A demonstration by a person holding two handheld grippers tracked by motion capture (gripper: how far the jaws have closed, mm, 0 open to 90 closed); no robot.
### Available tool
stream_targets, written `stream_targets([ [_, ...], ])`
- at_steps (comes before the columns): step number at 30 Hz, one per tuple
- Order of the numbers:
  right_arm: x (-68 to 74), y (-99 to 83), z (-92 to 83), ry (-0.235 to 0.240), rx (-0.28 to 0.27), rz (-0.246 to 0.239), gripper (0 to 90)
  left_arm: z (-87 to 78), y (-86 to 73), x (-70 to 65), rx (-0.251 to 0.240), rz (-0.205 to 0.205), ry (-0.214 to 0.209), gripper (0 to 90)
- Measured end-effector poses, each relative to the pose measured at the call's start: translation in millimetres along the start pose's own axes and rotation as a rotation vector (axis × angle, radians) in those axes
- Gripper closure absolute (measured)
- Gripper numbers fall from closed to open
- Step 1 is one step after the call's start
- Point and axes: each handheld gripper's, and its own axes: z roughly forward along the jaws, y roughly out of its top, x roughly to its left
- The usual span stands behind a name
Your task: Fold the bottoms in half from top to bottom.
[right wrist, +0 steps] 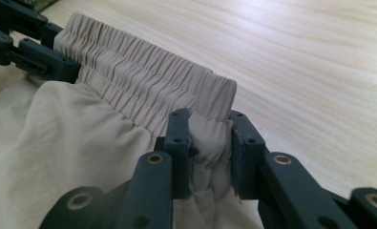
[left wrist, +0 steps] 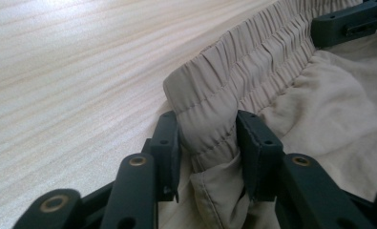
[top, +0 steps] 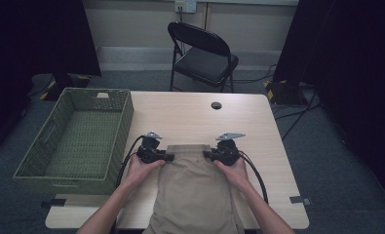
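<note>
Step in hand: both corners of the elastic waistband of the beige fabric shorts (top: 195, 183), lying lower centre, are gripped. Left gripper (left wrist: 207, 138) and right gripper (right wrist: 210, 143) each pinch bunched waistband, jaws partly closed on cloth. Next move likely needs an even lift or fold. Pale wooden table (top: 243, 122); green woven basket (top: 78, 139) left; black folding chair (top: 202, 53) behind.

A recording lab, not a home.
Black curtains (top: 39, 34) are flanking a lone table (top: 190, 117); taped cables (top: 297, 114) are trailing over grey carpet by a folding chair (top: 202, 53).
</note>
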Motion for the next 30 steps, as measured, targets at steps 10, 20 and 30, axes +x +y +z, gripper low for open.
stream_targets([
  [10, -2.5, 14.6, -16.7, 0.005, -0.078, 0.013, 73.3, -11.3, 7.4, -7.7, -0.102, 0.034, -0.004, 67.4],
  [20, -0.2, 27.2, -34.2, 0.019, -0.15, 0.013, 73.4, -33.1, 21.0, -16.9, -0.189, 0.067, -0.013, 68.0],
  [30, 8.1, 38.2, -49.9, 0.02, -0.194, -0.012, 73.4, -51.7, 25.1, -30.9, -0.237, 0.098, -0.001, 68.1],
])
